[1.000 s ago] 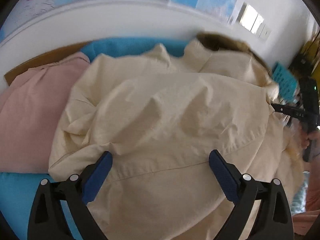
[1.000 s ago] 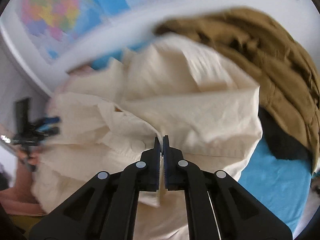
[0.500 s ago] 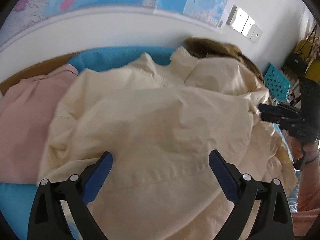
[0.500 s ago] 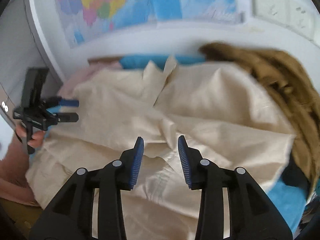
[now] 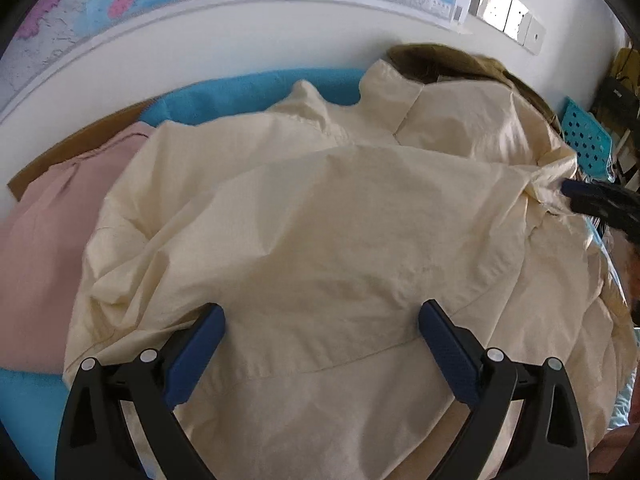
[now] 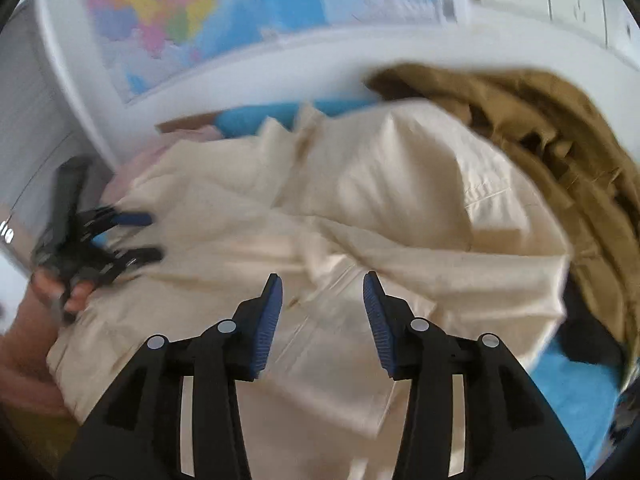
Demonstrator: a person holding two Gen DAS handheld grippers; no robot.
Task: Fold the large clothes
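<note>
A large cream shirt lies crumpled on a blue-covered table, collar toward the wall; it also shows in the right wrist view. My left gripper is wide open just above the shirt's near part and holds nothing. My right gripper is open over a fold near the shirt's middle and holds nothing. In the left wrist view the right gripper sits at the shirt's right edge. In the right wrist view the left gripper sits at the shirt's left edge.
A pink garment lies left of the shirt. A brown jacket is heaped at the back right. A blue cloth covers the table. A white wall with a map stands behind. A blue perforated basket is at the far right.
My right gripper let go of the shirt, opened wider and pulled back. The left gripper stayed open and drew slightly back from the shirt.
</note>
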